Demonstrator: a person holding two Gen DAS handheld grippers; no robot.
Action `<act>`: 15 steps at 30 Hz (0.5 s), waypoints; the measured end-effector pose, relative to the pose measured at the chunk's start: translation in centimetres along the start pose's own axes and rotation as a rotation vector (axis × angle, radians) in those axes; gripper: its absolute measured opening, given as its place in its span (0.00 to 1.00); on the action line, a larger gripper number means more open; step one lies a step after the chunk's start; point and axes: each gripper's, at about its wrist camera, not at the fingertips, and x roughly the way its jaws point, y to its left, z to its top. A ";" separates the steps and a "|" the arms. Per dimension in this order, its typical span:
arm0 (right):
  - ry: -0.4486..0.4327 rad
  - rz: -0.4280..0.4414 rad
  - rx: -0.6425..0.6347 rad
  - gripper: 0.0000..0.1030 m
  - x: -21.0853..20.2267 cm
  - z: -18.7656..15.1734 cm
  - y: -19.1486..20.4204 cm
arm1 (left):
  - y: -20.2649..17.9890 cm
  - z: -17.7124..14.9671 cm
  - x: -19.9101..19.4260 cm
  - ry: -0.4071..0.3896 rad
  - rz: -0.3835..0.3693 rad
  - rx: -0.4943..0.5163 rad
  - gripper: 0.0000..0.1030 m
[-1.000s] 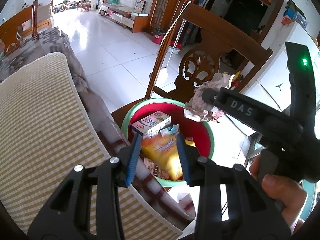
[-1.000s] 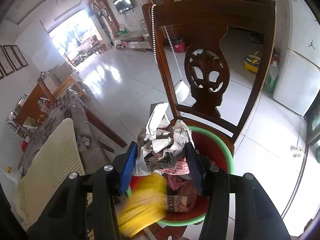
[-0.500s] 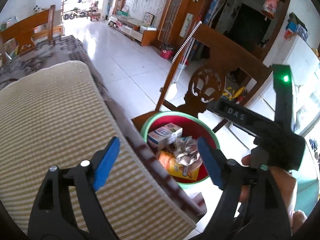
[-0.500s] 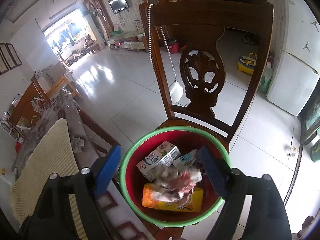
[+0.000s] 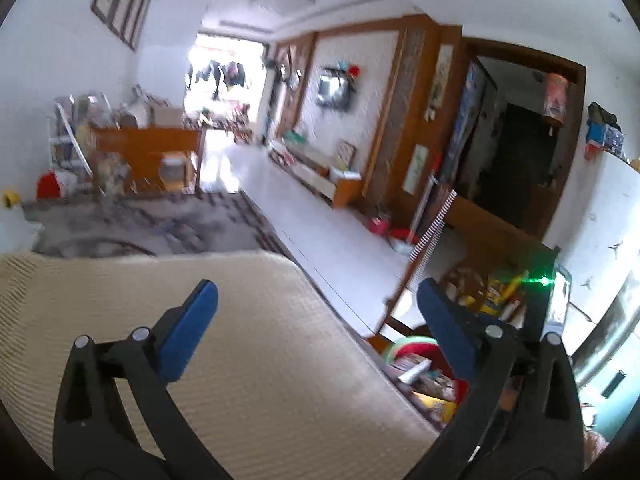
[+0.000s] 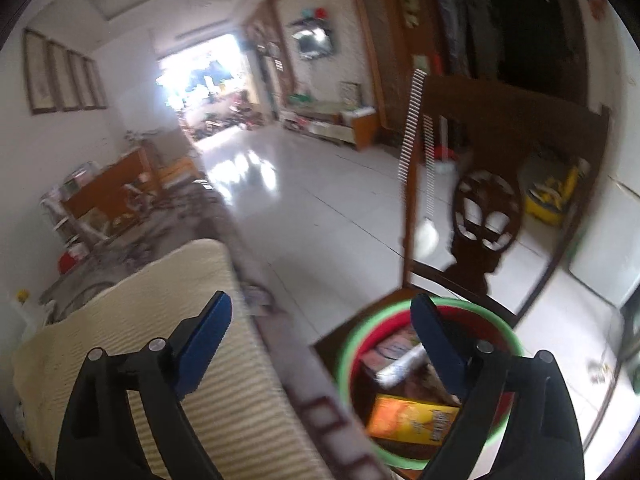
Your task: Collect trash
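A red basin with a green rim (image 6: 344, 356) stands on a wooden chair seat at the lower right; it also shows in the left wrist view (image 5: 394, 347). It holds trash: an orange packet (image 6: 408, 420), a carton and crumpled paper. My right gripper (image 6: 320, 312) is open and empty, up and left of the basin, at the table edge. My left gripper (image 5: 316, 300) is open and empty above the beige checked mat (image 5: 260, 360). The other gripper's body with its green light (image 5: 544, 281) shows at the right.
The wooden chair back (image 6: 500, 128) rises behind the basin, with a bead string (image 6: 410, 128) hanging on it. A patterned tablecloth (image 5: 152, 220) covers the table beyond the mat. A white fridge (image 6: 608, 248) stands at the right. White tiled floor (image 6: 320, 208) lies beyond.
Both grippers opened; the right one dropped the crumpled paper into the basin. Both have since swung up and left, away from the basin and over the mat.
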 end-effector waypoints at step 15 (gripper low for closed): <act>-0.167 0.073 0.040 0.93 -2.0 -1.6 5.4 | 7.0 0.2 -3.2 -0.178 0.252 -0.113 0.95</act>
